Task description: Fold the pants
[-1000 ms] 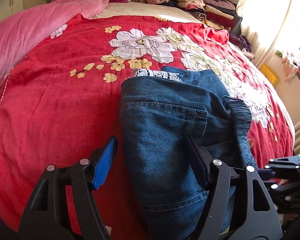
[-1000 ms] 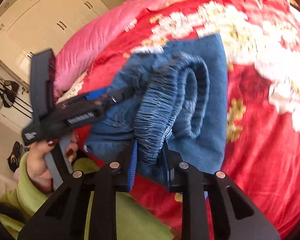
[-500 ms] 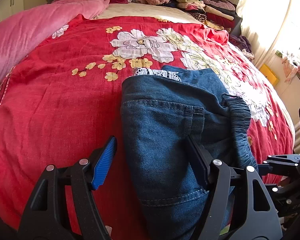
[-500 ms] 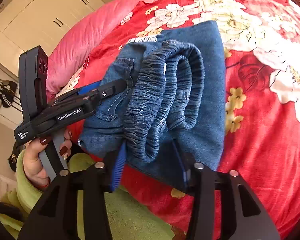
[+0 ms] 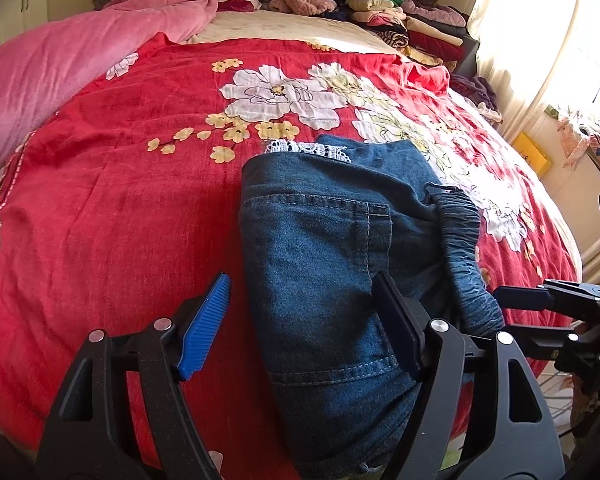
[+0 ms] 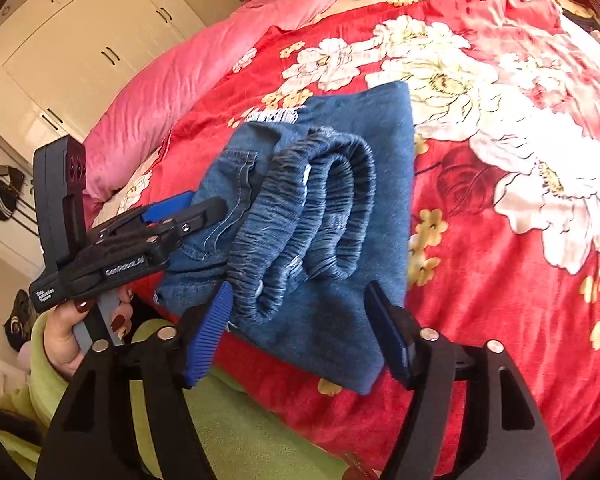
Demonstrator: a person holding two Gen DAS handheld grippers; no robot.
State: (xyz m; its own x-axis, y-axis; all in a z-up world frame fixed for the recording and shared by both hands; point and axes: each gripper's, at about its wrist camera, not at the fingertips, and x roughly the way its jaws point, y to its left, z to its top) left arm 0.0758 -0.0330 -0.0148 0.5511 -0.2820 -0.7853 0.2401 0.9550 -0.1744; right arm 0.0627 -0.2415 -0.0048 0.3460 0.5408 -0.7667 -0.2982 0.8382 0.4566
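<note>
The folded blue jeans (image 5: pixel 332 260) lie on the red floral bedspread (image 5: pixel 120 200) near its front edge, with a white lace hem (image 5: pixel 308 147) peeking out at the far end. My left gripper (image 5: pixel 300 328) straddles their left edge; its jaws are opening and neither pad presses the denim. In the right wrist view the elastic waistband (image 6: pixel 312 208) lies coiled on top of the jeans (image 6: pixel 380 140). My right gripper (image 6: pixel 300 336) hovers at the waistband's near end, jaws opening, pads clear of the cloth. The left gripper (image 6: pixel 196 208) shows there too, at the jeans' left side.
A pink quilt (image 5: pixel 60 60) is bunched along the left of the bed and a stack of folded clothes (image 5: pixel 400 20) sits at the far right. Wardrobe doors (image 6: pixel 80 52) stand behind. A person's hand (image 6: pixel 68 332) in a green sleeve holds the left gripper.
My right gripper let go of the elastic waistband and its jaws spread wide; the waistband settled onto the folded jeans. The left gripper stayed put, its jaws a little wider.
</note>
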